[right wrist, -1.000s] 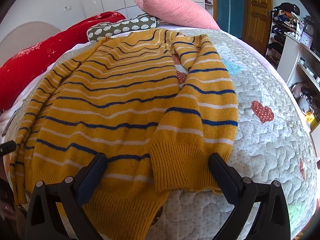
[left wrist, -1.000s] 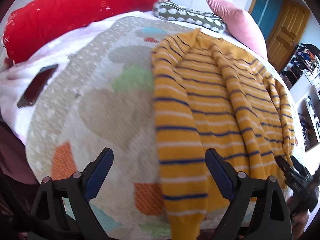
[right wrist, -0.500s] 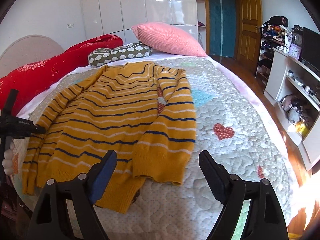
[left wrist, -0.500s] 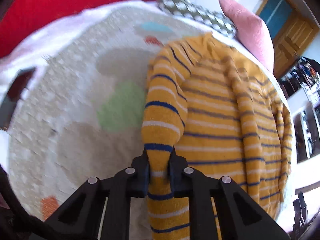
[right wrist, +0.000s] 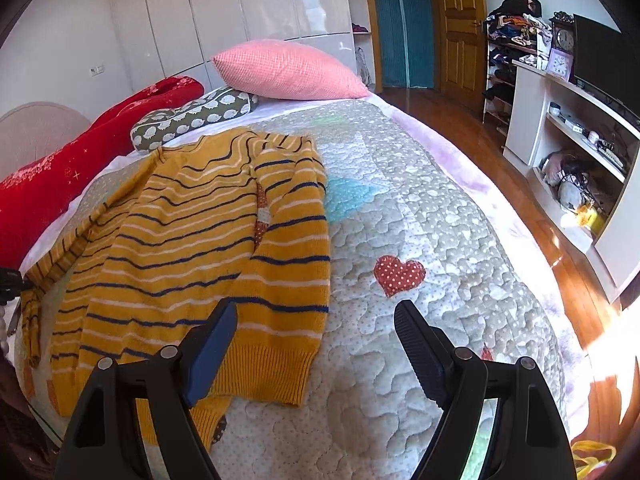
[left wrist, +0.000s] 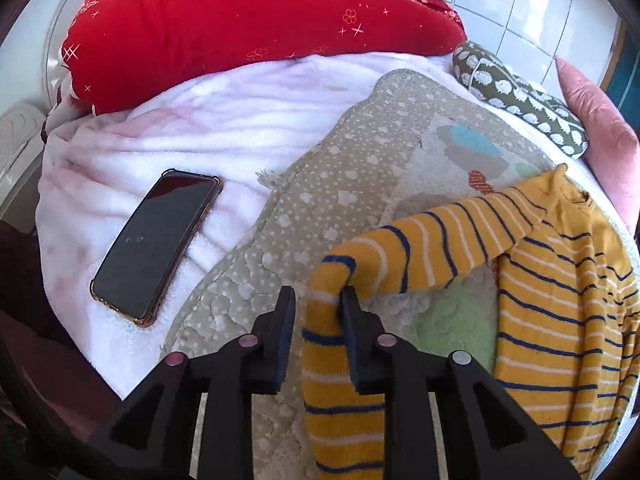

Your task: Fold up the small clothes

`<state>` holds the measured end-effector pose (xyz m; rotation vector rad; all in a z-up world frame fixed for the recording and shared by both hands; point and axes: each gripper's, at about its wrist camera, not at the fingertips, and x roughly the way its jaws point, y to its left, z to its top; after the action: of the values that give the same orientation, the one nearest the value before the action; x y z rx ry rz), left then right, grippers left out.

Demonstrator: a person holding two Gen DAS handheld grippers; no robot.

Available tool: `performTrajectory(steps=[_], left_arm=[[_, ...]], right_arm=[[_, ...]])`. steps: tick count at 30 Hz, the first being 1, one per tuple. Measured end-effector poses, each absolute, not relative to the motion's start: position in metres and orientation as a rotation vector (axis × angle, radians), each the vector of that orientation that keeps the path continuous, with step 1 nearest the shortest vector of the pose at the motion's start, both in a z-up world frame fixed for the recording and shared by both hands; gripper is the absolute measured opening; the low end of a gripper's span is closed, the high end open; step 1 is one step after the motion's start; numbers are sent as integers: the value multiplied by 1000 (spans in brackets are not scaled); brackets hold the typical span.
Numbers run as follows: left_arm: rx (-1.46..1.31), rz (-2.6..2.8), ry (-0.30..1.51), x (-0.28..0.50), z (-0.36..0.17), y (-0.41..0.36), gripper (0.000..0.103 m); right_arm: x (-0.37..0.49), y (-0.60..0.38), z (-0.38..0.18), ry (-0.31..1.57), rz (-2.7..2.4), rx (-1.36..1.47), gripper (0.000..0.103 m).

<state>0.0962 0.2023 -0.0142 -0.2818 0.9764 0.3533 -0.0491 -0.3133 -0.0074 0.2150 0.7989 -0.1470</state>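
A yellow sweater (right wrist: 192, 240) with blue and white stripes lies flat on the quilted bedspread (right wrist: 420, 220). Its right sleeve is folded down along the body. The other sleeve (left wrist: 420, 256) is stretched out sideways, off the quilt, up to my left gripper (left wrist: 316, 294). That gripper's jaws are opening: the sleeve hangs between them, draped over the right finger, with a slim gap at the left pad. My right gripper (right wrist: 316, 312) hovers open above the sweater's hem and the quilt, nothing between its fingers.
A black phone (left wrist: 156, 240) lies on the white blanket (left wrist: 200, 128) left of the quilt. A red bolster (left wrist: 240, 12), a spotted cushion (right wrist: 192, 120) and a pink pillow (right wrist: 288, 72) line the bed's head. White shelves (right wrist: 560, 140) stand right of the bed.
My left gripper closed on the left sleeve, pulled it out sideways from the body, and now its jaws part slightly. My right gripper drew back and up from the right sleeve's cuff.
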Motion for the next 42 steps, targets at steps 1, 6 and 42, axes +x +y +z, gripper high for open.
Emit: performTrajectory(steps=[1,6,42], left_arm=[[-292,324,962,85,-9,199,23],[-339,140,922,40,15,163,41],[-447,-212,1188,-5,-59,42,9]], right_arm=[[-41,-316,-9,814,-136,233,84],[-5,-319,-44,940,-45,341,84],[-30,-240,-69,1007,193,353,10]])
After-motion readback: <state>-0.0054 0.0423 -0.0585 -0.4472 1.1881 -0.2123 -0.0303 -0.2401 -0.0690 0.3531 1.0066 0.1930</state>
